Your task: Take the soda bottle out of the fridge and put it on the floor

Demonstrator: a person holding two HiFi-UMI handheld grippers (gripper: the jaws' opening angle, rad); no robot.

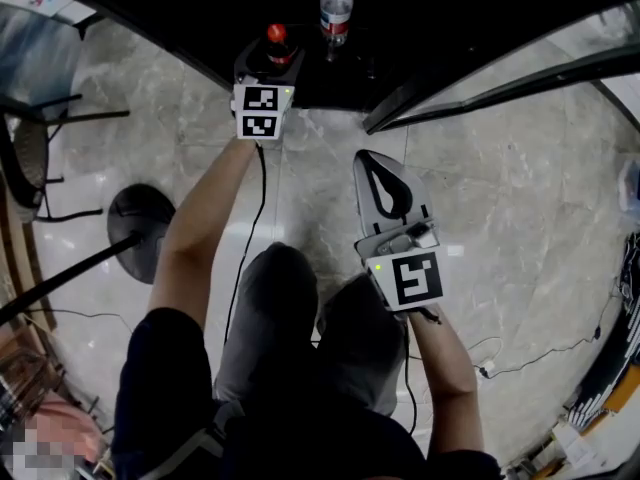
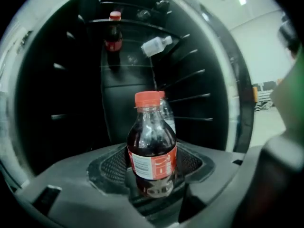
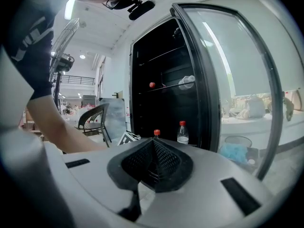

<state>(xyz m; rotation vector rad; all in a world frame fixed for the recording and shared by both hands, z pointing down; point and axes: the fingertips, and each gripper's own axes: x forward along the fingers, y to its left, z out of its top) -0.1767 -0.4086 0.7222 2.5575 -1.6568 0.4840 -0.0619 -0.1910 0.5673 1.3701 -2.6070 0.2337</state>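
My left gripper [image 2: 152, 177] is clamped on the lower body of the soda bottle [image 2: 152, 144], which stands upright between the jaws, dark cola under a red cap, red label facing me. It sits at the front of the bottom of the open fridge [image 1: 450, 13], and I cannot tell whether its base rests on the fridge bottom. Just behind it, deeper in, stands a clear bottle [image 1: 336, 8] with a red cap. On an upper shelf are a second cola bottle [image 2: 113, 37], upright, and a clear bottle lying on its side [image 2: 154, 45]. My right gripper [image 1: 367, 163] hangs over the marble floor [image 1: 500, 198], well apart from the bottles, its jaws pressed together with nothing between them. The glass door [image 3: 223, 80] stands open on my right
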